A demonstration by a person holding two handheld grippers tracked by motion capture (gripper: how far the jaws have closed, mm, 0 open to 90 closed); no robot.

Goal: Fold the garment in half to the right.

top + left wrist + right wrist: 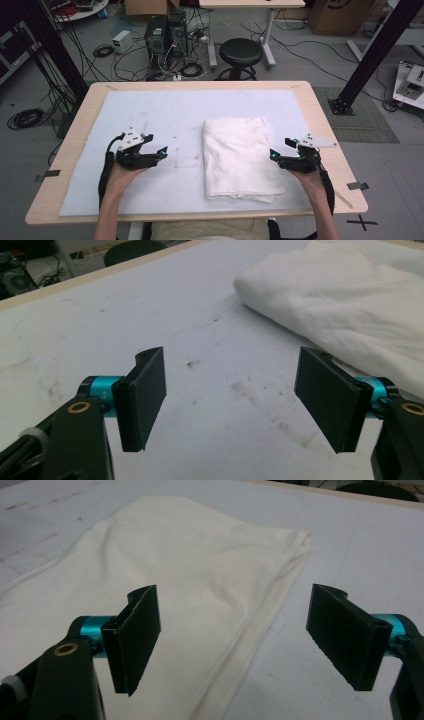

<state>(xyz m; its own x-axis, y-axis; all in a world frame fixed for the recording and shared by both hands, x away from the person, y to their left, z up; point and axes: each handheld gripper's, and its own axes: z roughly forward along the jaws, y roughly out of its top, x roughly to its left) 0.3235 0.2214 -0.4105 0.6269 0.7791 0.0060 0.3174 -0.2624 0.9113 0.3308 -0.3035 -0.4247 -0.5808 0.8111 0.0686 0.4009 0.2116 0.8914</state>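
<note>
A folded white cloth (240, 156) lies on the white mat (150, 120), right of the middle. My left gripper (159, 148) hovers well to the cloth's left, open, with bare mat between its jaws (230, 400); the cloth (340, 305) lies off to its upper right. My right gripper (279, 150) sits at the cloth's right edge, open and holding nothing. Seen from that gripper (232, 640), the cloth (165, 570) lies below and beyond the jaws, its folded edge running between them.
The mat covers most of a wooden table (75, 145). Beyond the table's far edge stand a black stool (240, 52), computer towers (165, 35) and loose cables on the floor. Black frame posts (380, 50) rise at either side.
</note>
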